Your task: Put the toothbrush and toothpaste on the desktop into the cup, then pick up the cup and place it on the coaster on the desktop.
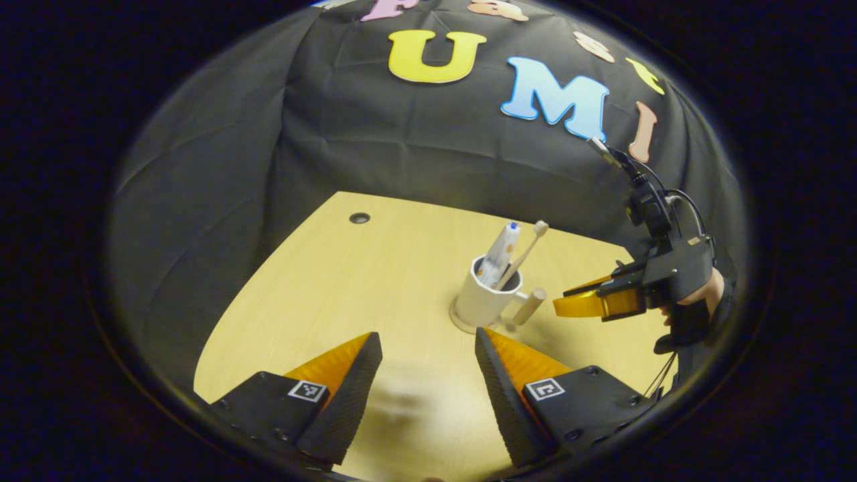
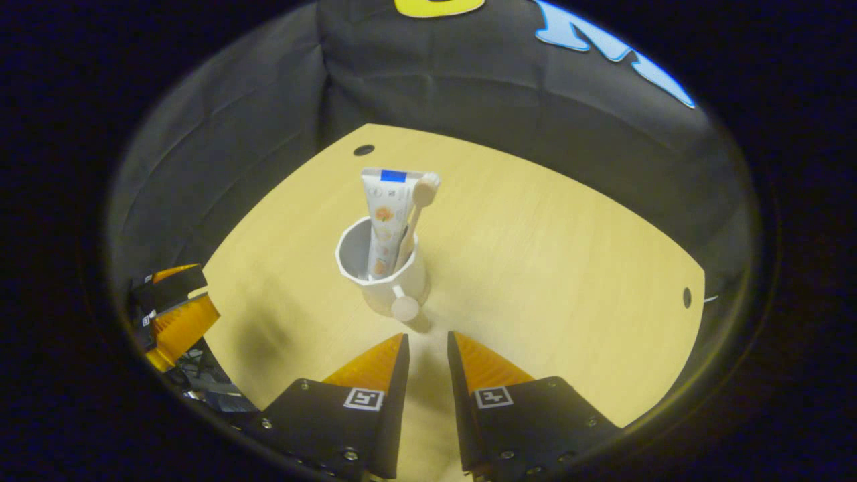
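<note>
A white cup (image 1: 479, 302) stands upright on a round coaster (image 1: 458, 325) on the wooden desktop (image 1: 335, 294). The toothpaste tube (image 1: 502, 253) and the toothbrush (image 1: 527, 249) lean inside it, and its peg handle (image 1: 529, 306) points right. My left gripper (image 1: 428, 348) is open and empty, a short way in front of the cup. In the right gripper view the cup (image 2: 392, 278) holds the tube (image 2: 388, 214) and the brush (image 2: 422, 197). My right gripper (image 2: 427, 345) is narrowly open just behind the handle (image 2: 405, 309), touching nothing.
A hand holds the right gripper (image 1: 589, 304) to the right of the cup. The left gripper (image 2: 174, 314) shows at the left edge. Cable holes (image 1: 359, 217) (image 2: 686, 297) sit near the desktop's edges. Black cloth walls close off the back.
</note>
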Tool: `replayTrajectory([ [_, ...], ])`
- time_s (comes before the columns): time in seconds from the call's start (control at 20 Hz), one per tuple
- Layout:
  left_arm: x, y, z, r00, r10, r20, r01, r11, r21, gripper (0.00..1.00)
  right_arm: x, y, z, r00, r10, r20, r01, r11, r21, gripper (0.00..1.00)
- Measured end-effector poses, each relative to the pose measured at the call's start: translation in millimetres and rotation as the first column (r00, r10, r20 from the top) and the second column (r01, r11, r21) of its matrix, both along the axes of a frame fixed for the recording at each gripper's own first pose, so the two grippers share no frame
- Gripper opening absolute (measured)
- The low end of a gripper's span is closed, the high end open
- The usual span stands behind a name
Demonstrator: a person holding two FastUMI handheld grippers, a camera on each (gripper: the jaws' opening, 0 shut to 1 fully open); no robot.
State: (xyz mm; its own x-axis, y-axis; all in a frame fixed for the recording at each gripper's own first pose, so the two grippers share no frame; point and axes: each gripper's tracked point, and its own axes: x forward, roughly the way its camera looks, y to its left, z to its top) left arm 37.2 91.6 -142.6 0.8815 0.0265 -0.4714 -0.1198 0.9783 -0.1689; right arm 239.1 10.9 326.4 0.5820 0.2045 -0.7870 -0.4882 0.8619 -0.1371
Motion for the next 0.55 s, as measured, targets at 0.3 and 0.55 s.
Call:
replayTrajectory([
  [0.3, 27.3, -34.4, 71.4, 0.983, -0.059, 0.171, 0.045, 0.995, 0.087, 0.92, -21.5, -22.6, 94.0, 0.932, -0.198, 0.304, 0.150, 0.973, 0.174, 0.35],
  [0.55, 36.1, -63.6, 145.5, 0.937, -0.071, 0.342, 0.039, 0.994, 0.099, 0.92, -51.7, -38.0, 165.9, 0.807, -0.287, 0.516, 0.162, 0.948, 0.274, 0.34],
])
